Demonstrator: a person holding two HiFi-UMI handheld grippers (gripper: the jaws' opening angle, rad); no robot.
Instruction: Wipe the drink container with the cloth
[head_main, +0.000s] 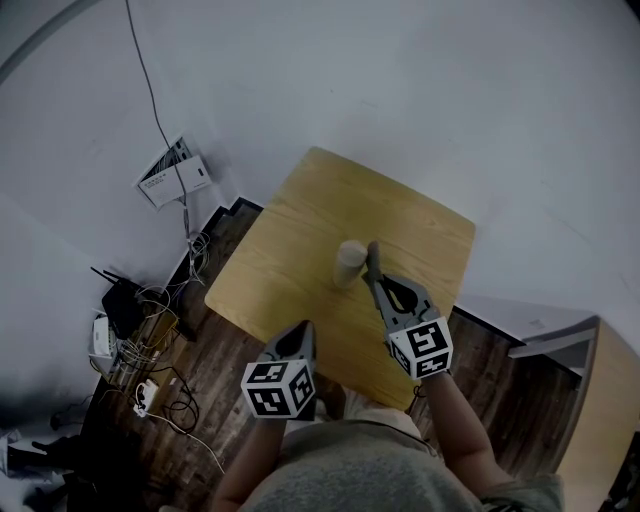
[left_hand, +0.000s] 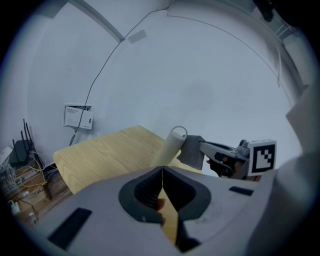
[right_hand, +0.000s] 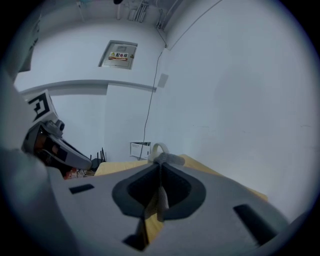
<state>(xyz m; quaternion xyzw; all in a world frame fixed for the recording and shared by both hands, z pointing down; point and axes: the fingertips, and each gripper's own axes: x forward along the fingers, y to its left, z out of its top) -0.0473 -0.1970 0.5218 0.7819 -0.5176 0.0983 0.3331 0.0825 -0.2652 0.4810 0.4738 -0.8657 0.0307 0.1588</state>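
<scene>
**A:** Where is the cup (head_main: 349, 263) now?

**B:** It stands upright near the middle of the worktop (head_main: 290, 240), and the wood around it is bare. I think it is put there so that both tools can reach it from the near side.

**A:** And the cloth (right_hand: 168, 159)?

**B:** The right tool (head_main: 371, 258) has it. In the right gripper view the jaws are pressed together on the grey cloth. A fold bulges out past the tips, and a strip hangs down in the gap behind them.

**A:** Does the cloth touch the cup?

**B:** In the head view the cloth is at the cup's right side, near the rim. The left gripper view shows it against the upper wall. So I judge that it touches, or is very close to touching, and that the wiping is in hand. The cloth is gripped at the very tips, probably so that the hard jaws do not meet the cup.

**A:** What does the left tool (left_hand: 162, 173) do?

**B:** Its jaws are fully closed. They meet in one thin line, and nothing is between them. It is at the near edge of the worktop, apart from the cup, and it points toward it.

**A:** So nothing steadies the cup?

**B:** Correct. The cup is tall and looks light, so a hard sideways push could tip it. I would wipe gently, or bring the left tool to the other side as a support.
</scene>
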